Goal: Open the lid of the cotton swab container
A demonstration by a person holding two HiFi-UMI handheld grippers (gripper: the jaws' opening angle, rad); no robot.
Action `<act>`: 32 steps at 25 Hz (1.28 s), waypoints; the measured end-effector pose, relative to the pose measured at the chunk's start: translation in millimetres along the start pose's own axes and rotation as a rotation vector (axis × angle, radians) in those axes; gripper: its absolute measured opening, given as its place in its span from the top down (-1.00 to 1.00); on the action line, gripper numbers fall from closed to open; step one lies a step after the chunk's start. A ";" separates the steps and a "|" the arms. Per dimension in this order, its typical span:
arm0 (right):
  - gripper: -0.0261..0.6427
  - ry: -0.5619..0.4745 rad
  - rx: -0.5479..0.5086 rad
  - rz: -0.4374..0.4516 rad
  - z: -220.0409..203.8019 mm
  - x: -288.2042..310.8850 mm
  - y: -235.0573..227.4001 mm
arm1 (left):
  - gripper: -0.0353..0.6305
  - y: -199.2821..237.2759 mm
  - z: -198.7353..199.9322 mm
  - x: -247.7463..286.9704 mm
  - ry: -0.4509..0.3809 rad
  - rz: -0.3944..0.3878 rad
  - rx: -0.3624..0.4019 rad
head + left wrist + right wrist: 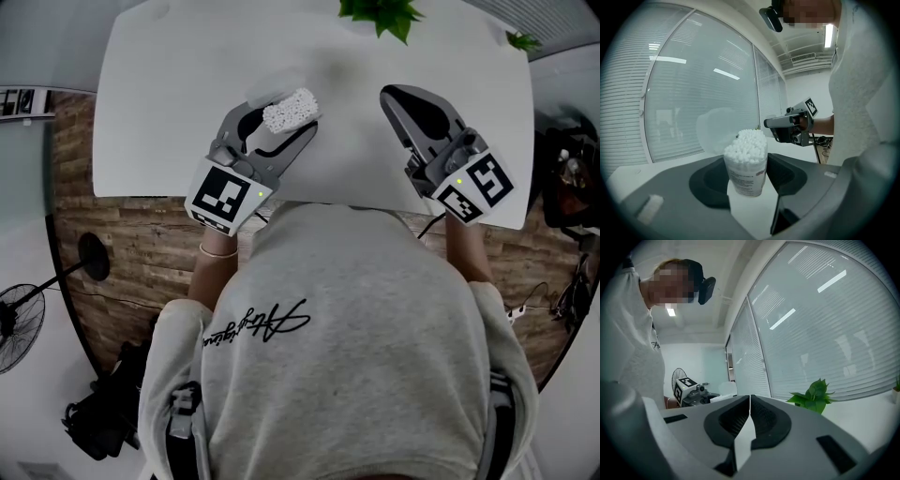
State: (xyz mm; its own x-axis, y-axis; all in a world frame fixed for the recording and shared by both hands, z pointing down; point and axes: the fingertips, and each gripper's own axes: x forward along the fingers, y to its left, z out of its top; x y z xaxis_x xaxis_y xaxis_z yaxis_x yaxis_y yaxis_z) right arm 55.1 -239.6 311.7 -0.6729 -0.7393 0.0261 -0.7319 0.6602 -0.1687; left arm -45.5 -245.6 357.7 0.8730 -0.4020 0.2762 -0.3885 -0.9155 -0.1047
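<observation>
We hold the left tongs (277, 120) over the near part of the white table (169, 84), and their jaws are clamped on the sides of the cotton swab container (746, 171). The container is a small clear tub with a printed label, and it stands upright between the two dark pads. It is packed with swabs (291, 111), whose white tips heap up above its mouth and lie bare to the room. The lid (270, 86) is a cloudy, see-through cap. It is off the mouth and tipped back on the far side of the tub, just behind the swabs. We cannot tell whether it is joined to the tub there.

The right tongs (387, 93) are well apart from the container, off to its right over the same table. Their jaws are closed tip to tip with nothing between them, leaving only a thin seam between the pads. The left gripper view shows these tongs from the side, beyond the tub, with a hand around the grip.

A green potted plant (380, 14) sits at the far edge of the table, in front of windows with closed blinds (825, 333). A standing fan (19, 323) is on the floor at our left.
</observation>
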 end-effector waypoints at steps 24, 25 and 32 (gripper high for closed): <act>0.92 0.000 0.006 -0.034 -7.9 -9.4 -6.6 | 0.21 5.2 3.7 8.5 -0.007 0.010 0.015; 0.92 0.000 0.004 -0.035 -7.5 -9.5 -6.6 | 0.21 5.2 4.1 8.7 -0.007 0.009 0.017; 0.92 0.008 0.000 -0.040 -8.4 -9.6 -6.5 | 0.21 6.8 4.5 9.3 -0.005 0.002 0.021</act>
State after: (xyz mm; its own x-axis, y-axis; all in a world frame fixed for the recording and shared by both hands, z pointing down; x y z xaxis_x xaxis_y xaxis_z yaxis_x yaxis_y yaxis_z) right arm 65.4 -235.7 320.8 -0.6438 -0.7642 0.0404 -0.7583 0.6300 -0.1675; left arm -38.8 -255.6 355.2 0.8736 -0.4039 0.2713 -0.3842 -0.9148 -0.1249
